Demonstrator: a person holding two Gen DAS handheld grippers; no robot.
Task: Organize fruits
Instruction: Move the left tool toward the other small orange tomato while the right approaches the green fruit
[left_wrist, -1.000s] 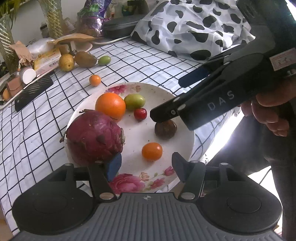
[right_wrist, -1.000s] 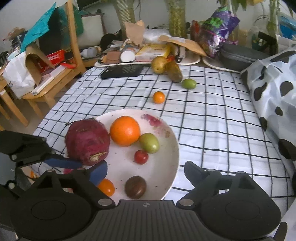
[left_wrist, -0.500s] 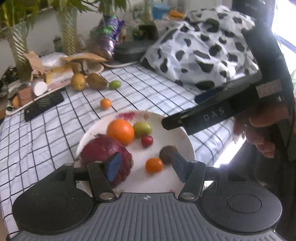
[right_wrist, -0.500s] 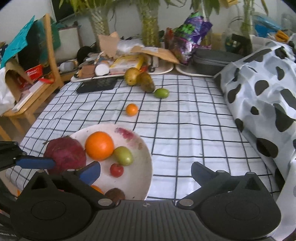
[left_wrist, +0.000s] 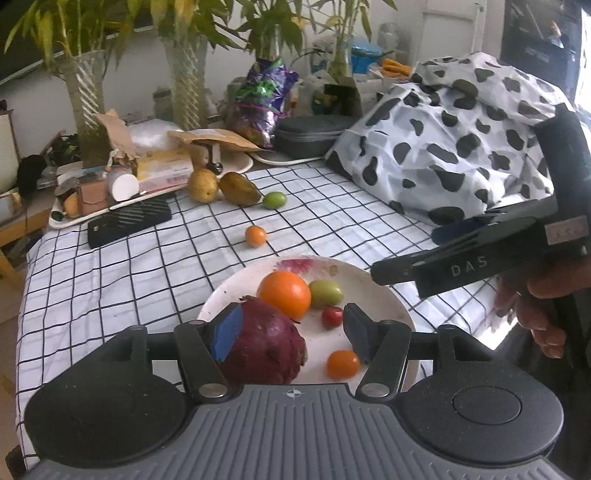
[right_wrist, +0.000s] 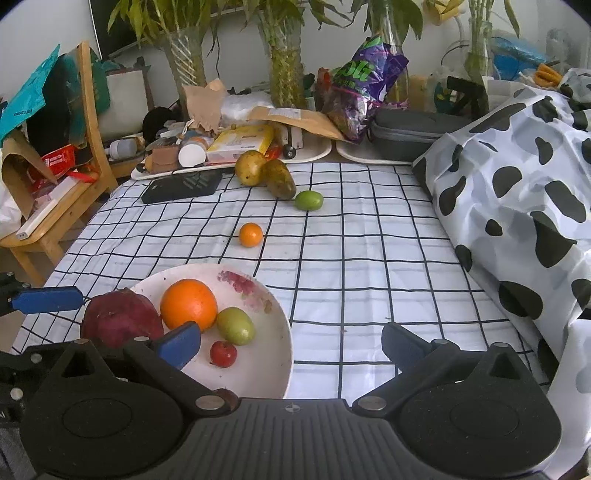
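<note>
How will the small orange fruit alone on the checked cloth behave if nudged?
The small orange fruit looks round and smooth, so it will likely roll. The cloth lies flat with nothing close by to stop it. It probably feels light; wide-open jaws may squirt it sideways.

Your plate (right_wrist: 273, 369) sits at the near left of the table (right_wrist: 369, 258), holding five fruits in the right view. Beyond it lies one small fruit (right_wrist: 250, 234); farther back, three more (right_wrist: 280, 177) lie before the trays (right_wrist: 229, 168).
</note>
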